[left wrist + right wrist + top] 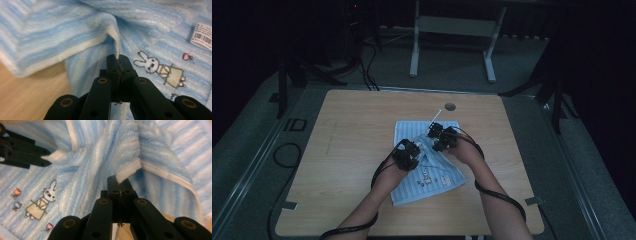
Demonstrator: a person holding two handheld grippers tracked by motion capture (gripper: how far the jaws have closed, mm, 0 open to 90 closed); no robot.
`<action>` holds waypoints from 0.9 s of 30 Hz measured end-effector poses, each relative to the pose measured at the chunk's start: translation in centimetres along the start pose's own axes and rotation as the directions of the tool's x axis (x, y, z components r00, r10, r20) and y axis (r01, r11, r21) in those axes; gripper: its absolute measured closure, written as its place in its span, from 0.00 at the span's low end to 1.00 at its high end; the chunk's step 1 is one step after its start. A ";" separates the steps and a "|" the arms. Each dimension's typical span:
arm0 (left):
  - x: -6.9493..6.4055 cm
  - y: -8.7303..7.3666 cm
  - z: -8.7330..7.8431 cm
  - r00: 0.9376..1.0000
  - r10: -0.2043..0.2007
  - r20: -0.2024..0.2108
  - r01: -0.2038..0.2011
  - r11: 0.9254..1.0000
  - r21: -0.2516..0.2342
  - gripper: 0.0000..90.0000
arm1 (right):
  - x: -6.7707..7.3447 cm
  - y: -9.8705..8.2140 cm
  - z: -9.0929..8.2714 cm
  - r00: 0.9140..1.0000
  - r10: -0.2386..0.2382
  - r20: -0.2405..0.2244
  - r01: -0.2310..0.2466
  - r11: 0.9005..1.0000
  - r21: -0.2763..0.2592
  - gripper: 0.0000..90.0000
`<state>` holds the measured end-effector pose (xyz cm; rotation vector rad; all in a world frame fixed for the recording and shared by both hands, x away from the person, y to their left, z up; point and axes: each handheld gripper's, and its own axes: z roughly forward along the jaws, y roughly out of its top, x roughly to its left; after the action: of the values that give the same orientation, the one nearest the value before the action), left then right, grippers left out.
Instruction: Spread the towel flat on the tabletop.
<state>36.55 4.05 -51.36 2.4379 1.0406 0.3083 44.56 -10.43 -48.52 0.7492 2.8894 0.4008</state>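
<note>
Blue striped towel pinched at two folds

Terry cloth in pale blue and white stripes, the towel lies near the middle of the wooden bench, its centre bunched up between two hands. The left tongs are closed tight on a raised fold with a white edge. The right tongs are likewise clamped on a white-hemmed corner, and the left tongs appear in the right gripper view holding their own tuft.

From the high view the room is dim, and the hands and gripper bodies cover the gripped folds. A stitched rabbit in a yellow dress shows beside small flower motifs. A white tag sits at the frame's edge, cut off; it carries a barcode and digits too small to read surely. Dark small marks on the cloth in the high view cannot be made out.
</note>
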 end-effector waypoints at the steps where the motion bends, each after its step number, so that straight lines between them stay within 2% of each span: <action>1: 0.1 0.0 -0.3 1.000 -0.007 0.005 0.007 1.000 -0.012 0.98 | 0.0 -0.1 -0.4 1.000 0.002 0.003 -0.002 1.000 -0.010 1.00; 6: 1.0 -0.2 -2.2 0.999 -0.036 -0.017 0.035 0.998 -0.057 0.99 | -0.5 -1.0 -2.2 0.999 0.031 0.021 -0.031 0.999 -0.021 1.00; 10: 2.3 -0.8 -3.9 0.997 -0.073 -0.039 0.069 0.994 -0.083 0.98 | -1.1 -2.0 -3.6 0.998 0.050 0.031 -0.049 0.998 -0.024 1.00; 13: 3.3 -1.3 -5.0 0.994 -0.103 -0.040 0.099 0.991 -0.093 0.98 | -1.6 -3.0 -4.2 0.997 0.064 0.037 -0.063 0.998 -0.020 1.00; 19: 4.8 -2.3 -6.6 0.990 -0.131 -0.049 0.126 0.987 -0.096 0.98 | -2.5 -5.1 -4.8 0.996 0.082 0.037 -0.083 0.997 0.011 1.00; 23: 5.6 -2.7 -6.7 0.986 -0.154 -0.063 0.147 0.984 -0.098 0.98 | -3.1 -6.4 -4.7 0.993 0.112 0.029 -0.112 0.994 0.016 1.00; 25: 6.1 -3.1 -6.3 0.982 -0.179 -0.062 0.172 0.980 -0.099 0.98 | -3.3 -7.0 -4.5 0.993 0.118 0.026 -0.119 0.993 0.020 1.00; 26: 6.4 -3.3 -6.0 0.979 -0.194 -0.056 0.188 0.977 -0.099 0.98 | -3.4 -7.4 -4.3 0.992 0.122 0.025 -0.122 0.992 0.022 1.00; 27: 6.7 -3.5 -5.7 0.976 -0.214 -0.029 0.210 0.973 -0.098 0.98 | -3.5 -7.7 -4.1 0.991 0.129 0.022 -0.129 0.991 0.026 1.00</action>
<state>36.91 12.90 -48.05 2.2214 1.2625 0.3271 43.27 -19.50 -46.59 0.9422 2.8420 0.3651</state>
